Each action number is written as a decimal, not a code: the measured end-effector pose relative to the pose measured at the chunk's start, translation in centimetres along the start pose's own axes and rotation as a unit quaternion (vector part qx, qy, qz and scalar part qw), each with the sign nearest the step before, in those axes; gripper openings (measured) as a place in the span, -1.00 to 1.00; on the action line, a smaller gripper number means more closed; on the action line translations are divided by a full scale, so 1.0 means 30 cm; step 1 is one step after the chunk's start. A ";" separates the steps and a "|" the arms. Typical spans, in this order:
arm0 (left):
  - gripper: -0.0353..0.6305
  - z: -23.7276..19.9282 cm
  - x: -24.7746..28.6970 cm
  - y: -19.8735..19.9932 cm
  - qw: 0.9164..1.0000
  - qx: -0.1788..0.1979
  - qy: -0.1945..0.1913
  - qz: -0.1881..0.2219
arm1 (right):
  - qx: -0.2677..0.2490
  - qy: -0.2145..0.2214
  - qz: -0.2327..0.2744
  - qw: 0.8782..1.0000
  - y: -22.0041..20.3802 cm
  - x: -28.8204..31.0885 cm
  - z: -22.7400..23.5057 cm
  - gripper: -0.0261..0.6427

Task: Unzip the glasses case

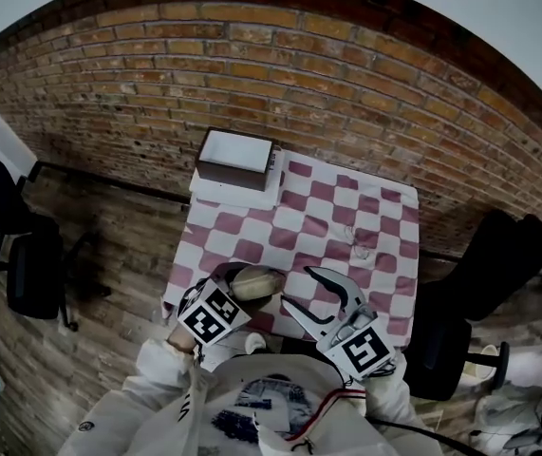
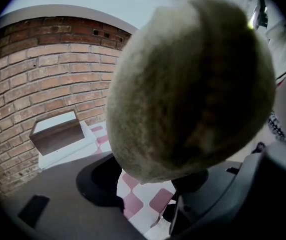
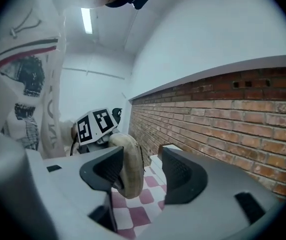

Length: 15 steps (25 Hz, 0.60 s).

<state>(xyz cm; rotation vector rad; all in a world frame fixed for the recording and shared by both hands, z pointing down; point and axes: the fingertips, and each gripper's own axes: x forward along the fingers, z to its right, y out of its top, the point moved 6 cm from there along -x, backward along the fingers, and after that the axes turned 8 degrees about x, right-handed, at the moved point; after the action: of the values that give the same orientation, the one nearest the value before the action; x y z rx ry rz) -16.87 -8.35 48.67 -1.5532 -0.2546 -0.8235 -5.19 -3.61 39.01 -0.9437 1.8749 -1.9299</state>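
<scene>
**Case clenched in left fingers, right fingers spread about its end**

The case (image 1: 254,279), beige and fuzzy, is held clear of the bench (image 1: 346,218) by the left gripper (image 1: 235,291), above the bench's near edge. In the left gripper view most of the picture is filled by the case (image 2: 193,84). Its lower end is seated between the fingers (image 2: 98,176), which are clenched on it. The checked cloth (image 2: 143,204) is seen beneath it.

The right gripper (image 1: 313,294) is held just to the right of the case, with its fingers released and wide apart. In the right gripper view the case (image 3: 128,169) is seen edge-on between those two fingers. It lies close against the finger on the picture's left (image 3: 105,170); whether the two touch cannot be told. It is plainly apart from the other finger (image 3: 183,176), and cloth is seen through the gap between them. No press is made on the case from both sides.

A box (image 1: 237,157) is set on a white sheet (image 1: 237,192) at the bench's far left corner, well apart from the case. A brick wall (image 1: 299,65) is seen behind the bench.
</scene>
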 end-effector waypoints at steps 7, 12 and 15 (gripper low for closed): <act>-0.07 0.016 0.003 -0.010 0.999 0.023 -0.015 -0.016 | -0.009 0.075 -0.037 0.996 -0.013 0.054 -0.036 -0.03; -0.07 0.019 0.024 -0.005 0.998 0.040 -0.034 -0.020 | -0.029 0.109 -0.067 0.991 -0.025 0.080 -0.042 -0.03; -0.07 0.022 0.042 0.001 0.998 0.048 -0.047 -0.020 | -0.036 0.117 -0.069 0.990 -0.034 0.097 -0.036 -0.03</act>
<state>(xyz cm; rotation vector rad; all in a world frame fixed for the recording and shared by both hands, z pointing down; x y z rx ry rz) -15.72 -8.13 49.47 -1.5029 -0.3887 -0.7591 -7.81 -4.46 40.79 -0.9258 2.0696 -2.1488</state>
